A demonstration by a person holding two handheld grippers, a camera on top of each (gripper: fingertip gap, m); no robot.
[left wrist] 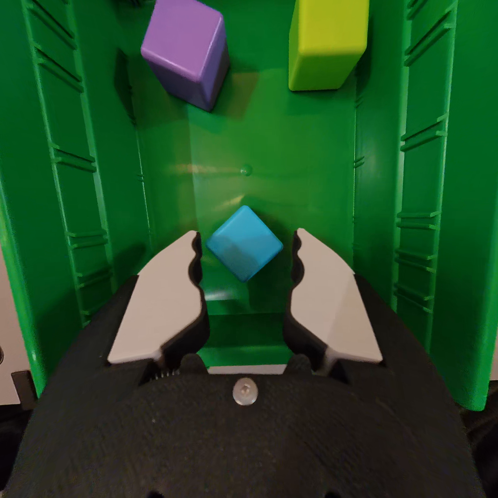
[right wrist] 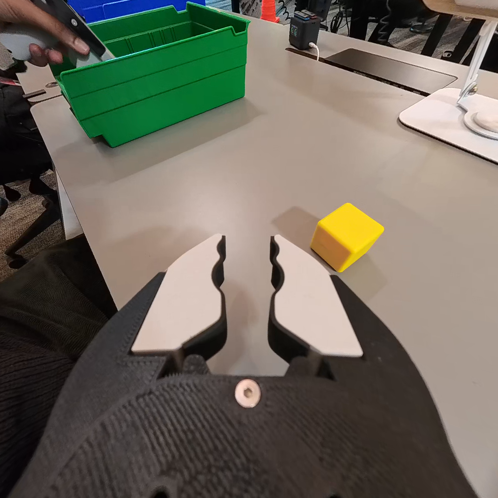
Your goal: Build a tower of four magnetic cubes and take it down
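Observation:
My left gripper [left wrist: 246, 237] is open inside a green bin [left wrist: 377, 161]. A blue cube [left wrist: 244, 244] sits between its fingertips, clear of both pads, above or on the bin floor. A purple block [left wrist: 184, 54] and a lime-green block [left wrist: 327, 43] lie farther in on the bin floor. My right gripper [right wrist: 248, 239] is open and empty, low over the grey table [right wrist: 269, 161]. A yellow cube [right wrist: 347, 237] rests on the table just right of its right fingertip. In the right wrist view the left gripper [right wrist: 91, 54], held by a hand, dips into the green bin [right wrist: 161, 89].
A blue bin [right wrist: 129, 8] stands behind the green one. A white stand base [right wrist: 444, 121] sits at the right edge, a small black device [right wrist: 303, 31] with a cable at the back. A table slot cover [right wrist: 390, 70] lies beyond. An orange cone [right wrist: 269, 9] is on the floor. The tips of one gripper are about 40 cm away from the tips of the other. The purple block [left wrist: 184, 54] is closer to my left gripper, around 11 cm from its tips; the right tips are 45 cm off.

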